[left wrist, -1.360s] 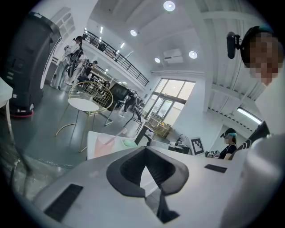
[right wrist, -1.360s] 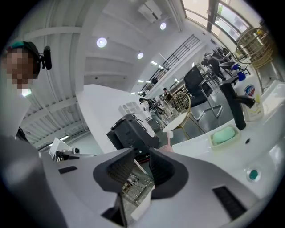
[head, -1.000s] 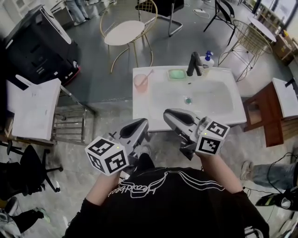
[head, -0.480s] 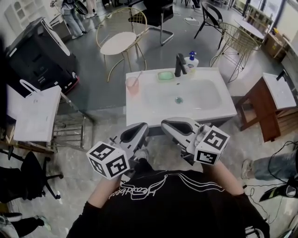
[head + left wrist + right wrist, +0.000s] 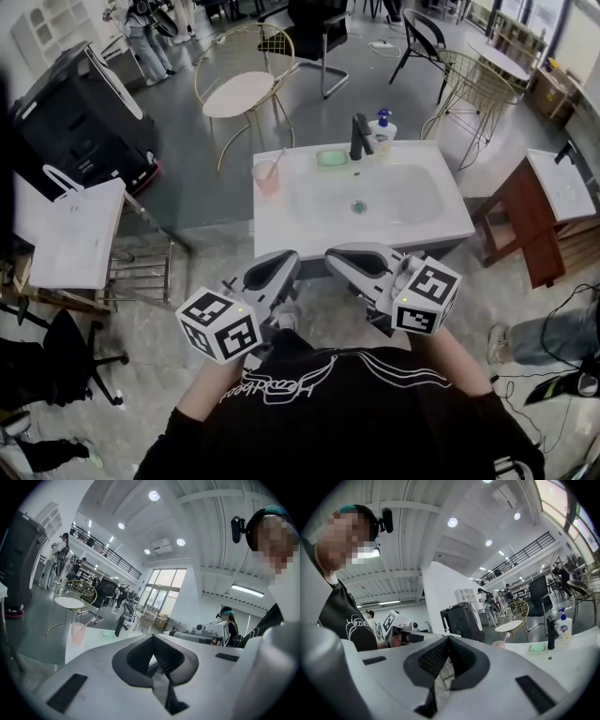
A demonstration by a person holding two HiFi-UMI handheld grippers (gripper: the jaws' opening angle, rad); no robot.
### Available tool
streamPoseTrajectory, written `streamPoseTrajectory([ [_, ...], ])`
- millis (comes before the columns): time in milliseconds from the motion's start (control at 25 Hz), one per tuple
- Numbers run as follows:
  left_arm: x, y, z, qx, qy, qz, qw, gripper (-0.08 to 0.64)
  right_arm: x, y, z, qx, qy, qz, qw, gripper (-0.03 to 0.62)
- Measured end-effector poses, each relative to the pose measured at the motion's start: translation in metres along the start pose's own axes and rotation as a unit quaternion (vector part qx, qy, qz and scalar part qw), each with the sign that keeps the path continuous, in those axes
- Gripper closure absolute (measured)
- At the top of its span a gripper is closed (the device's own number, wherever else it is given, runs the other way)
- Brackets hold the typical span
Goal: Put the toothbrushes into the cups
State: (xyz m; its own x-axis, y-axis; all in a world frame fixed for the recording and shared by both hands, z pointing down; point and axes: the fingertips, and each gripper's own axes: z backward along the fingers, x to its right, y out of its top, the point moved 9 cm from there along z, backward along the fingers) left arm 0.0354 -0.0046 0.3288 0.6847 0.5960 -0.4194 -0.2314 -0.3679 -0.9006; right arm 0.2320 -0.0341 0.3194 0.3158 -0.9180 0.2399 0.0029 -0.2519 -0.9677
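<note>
A pink cup [image 5: 266, 175] with a toothbrush standing in it sits at the left rear corner of the white sink [image 5: 281, 225]. It also shows in the left gripper view as the pink cup [image 5: 77, 633] and in the right gripper view as the pink cup [image 5: 500, 644]. My left gripper [image 5: 284, 259] and right gripper [image 5: 336, 255] hang side by side just short of the sink's front edge, close to my body. Both are shut with nothing between their jaws. No loose toothbrush is in view.
On the sink's back edge are a green soap dish [image 5: 331, 158], a black faucet [image 5: 358, 137] and a soap bottle [image 5: 380, 129]. A white bag on a metal rack [image 5: 70, 234] stands left, a wooden table [image 5: 530, 230] right, and wire chairs [image 5: 248, 89] behind.
The sink has slid up and a little left in the head view, so it now lies farther from the grippers. Both grippers stay shut and held near my body.
</note>
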Motion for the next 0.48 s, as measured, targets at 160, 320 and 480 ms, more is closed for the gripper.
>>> streamPoseTrajectory([
  [160,-0.003,-0.003,-0.004,-0.001,0.004,0.002,1.0,0.555,0.002,-0.003,0.003,0.0,-0.001,0.0,1.0,0.566],
  [320,-0.001,-0.009,-0.014,-0.011,0.002,0.008,0.9999,0.555,0.009,-0.007,0.01,0.0,-0.004,-0.008,1.0,0.566],
  [480,0.003,-0.011,-0.023,-0.017,0.001,0.008,0.9998,0.555,0.016,-0.006,0.015,0.001,-0.005,-0.012,1.0,0.566],
])
